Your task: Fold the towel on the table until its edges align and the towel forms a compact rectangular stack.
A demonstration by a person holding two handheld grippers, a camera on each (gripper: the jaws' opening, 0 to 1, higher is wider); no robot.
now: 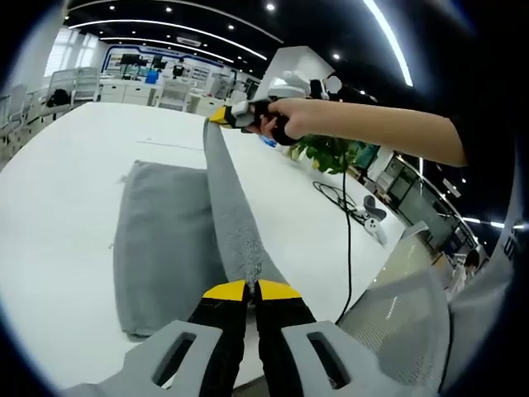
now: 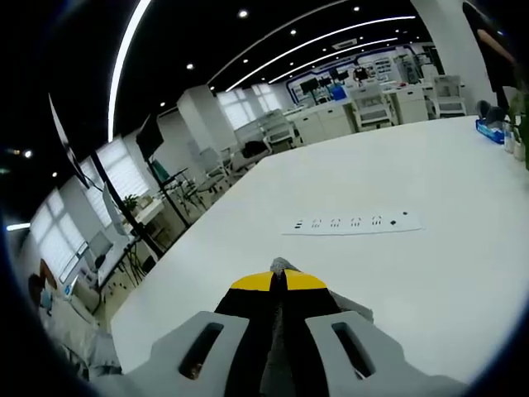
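Broad white counter (image 1: 58, 215) in a bright open office with ceiling light strips, carrying a grey terry towel (image 1: 161, 240), its lifted edge stretched taut between left gripper (image 1: 251, 288) and right gripper (image 2: 278, 279), both clamped on it.

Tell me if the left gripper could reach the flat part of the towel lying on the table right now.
Probably not freely: the left gripper is shut on the towel's lifted edge, stretched taut to the right gripper. The flat part lies just beside it, unobstructed, but it must let go first.
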